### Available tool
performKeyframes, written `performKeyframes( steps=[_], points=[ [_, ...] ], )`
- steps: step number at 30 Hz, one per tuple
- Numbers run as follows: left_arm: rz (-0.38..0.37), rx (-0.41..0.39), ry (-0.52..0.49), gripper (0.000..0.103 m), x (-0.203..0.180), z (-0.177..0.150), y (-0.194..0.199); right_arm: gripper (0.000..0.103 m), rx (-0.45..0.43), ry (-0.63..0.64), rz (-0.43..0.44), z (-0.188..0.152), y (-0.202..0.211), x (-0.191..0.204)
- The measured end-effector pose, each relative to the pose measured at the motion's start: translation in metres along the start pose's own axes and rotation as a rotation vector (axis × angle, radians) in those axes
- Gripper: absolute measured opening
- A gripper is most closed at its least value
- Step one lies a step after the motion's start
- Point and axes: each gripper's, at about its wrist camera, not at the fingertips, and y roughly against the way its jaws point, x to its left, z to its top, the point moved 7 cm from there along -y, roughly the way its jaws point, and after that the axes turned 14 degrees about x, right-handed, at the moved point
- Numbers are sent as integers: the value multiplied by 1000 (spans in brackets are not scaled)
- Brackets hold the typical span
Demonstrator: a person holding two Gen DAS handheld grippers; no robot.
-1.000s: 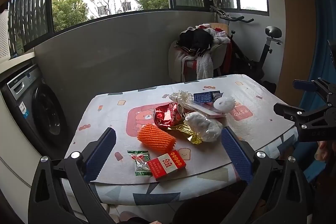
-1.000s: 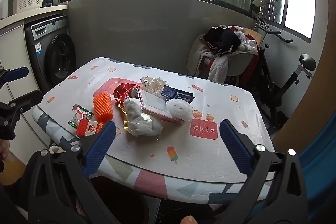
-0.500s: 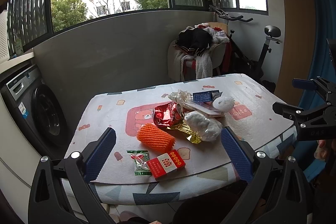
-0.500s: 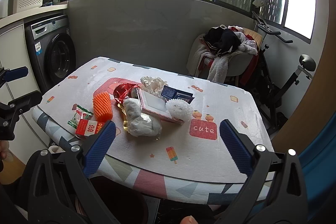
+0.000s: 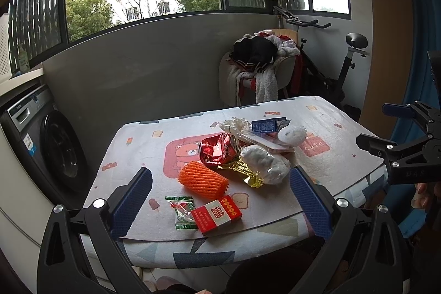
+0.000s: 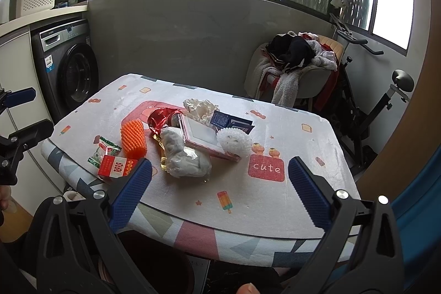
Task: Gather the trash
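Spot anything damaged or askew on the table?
Yes: the red can mid-table is crushed and lies on its side, and the pink-framed board rests tilted across the litter pile. Nothing looks spilled.

the desk [image 5: 132, 145] wears a white cloth printed with a pink bear panel, toast slices, ice lollies and a red "cute" patch, edged in grey, navy and pink triangles. on it lie an orange ribbed foam net [image 5: 202, 179], a red box with gold characters [image 5: 216, 215], a green-and-white wrapper [image 5: 182, 211], crumpled red foil [image 5: 217, 149], gold foil [image 5: 244, 171] and a navy carton [image 5: 264, 125]. each hand-held gripper [image 5: 220, 200] [image 6: 219, 193] is black with blue dimpled pads.
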Motion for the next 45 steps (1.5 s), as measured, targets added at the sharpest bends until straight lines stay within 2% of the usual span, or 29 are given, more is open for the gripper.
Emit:
performKeyframes(
  steps=[22,38,42,45],
  points=[
    [-5,7,-1,98,-15,-16,1,97,15,-4,-2,-8,-6,5],
    [-6,10,0,98,-13,-14,0,97,18,-3,-2,-9,-7,6],
    [-23,15,3,98,-15,-18,-3,97,30,-4,2,-13,-12,8],
    [-69,23,-3,98,-15,-19,-7,97,42,-7,7,-15,-16,9]
  ],
)
